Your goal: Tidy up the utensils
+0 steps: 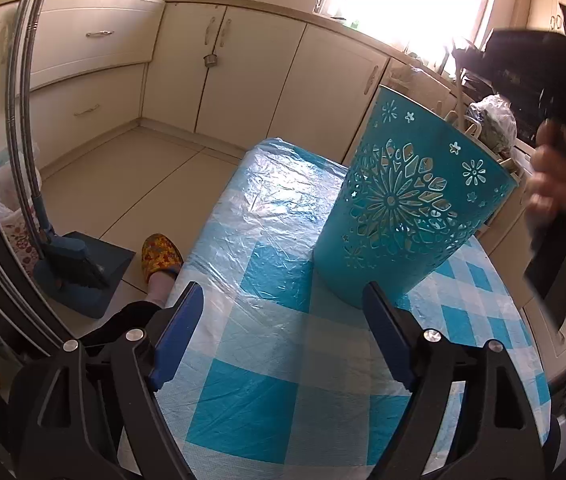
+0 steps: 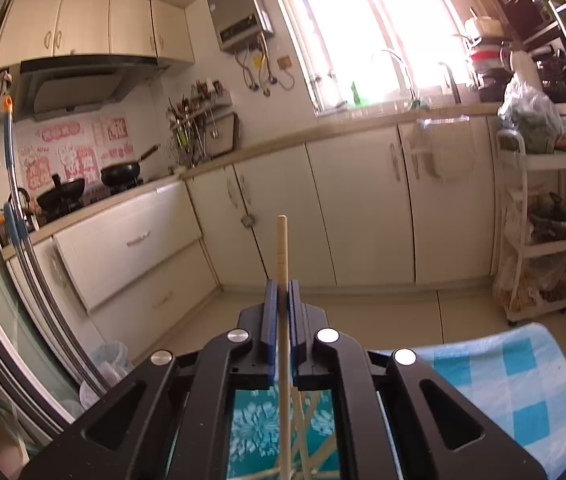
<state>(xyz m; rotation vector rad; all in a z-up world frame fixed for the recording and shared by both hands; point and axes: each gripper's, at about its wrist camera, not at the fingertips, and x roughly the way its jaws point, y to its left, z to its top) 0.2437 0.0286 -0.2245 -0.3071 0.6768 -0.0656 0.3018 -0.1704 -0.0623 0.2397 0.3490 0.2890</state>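
A teal cut-out utensil holder (image 1: pixel 407 208) stands on the blue-and-white checked table (image 1: pixel 283 380). My left gripper (image 1: pixel 283 312) is open and empty, low over the table, just in front of the holder. My right gripper (image 2: pixel 282 292) is shut on a pale wooden chopstick (image 2: pixel 282 248) that runs between the blue pads (image 2: pixel 269 312) and sticks out ahead. Below it, the teal holder (image 2: pixel 259 432) shows with other wooden sticks (image 2: pixel 315 440) inside. The right gripper's body and the hand holding it (image 1: pixel 551 184) show at the right of the left wrist view, above the holder.
Cream kitchen cabinets (image 2: pixel 363 208) line the far walls, with woks (image 2: pixel 121 174) on the stove. A white trolley (image 2: pixel 539 232) stands right. A dustpan and brush (image 1: pixel 79 268), a slippered foot (image 1: pixel 159 256) and a metal pole (image 1: pixel 23 100) are left of the table.
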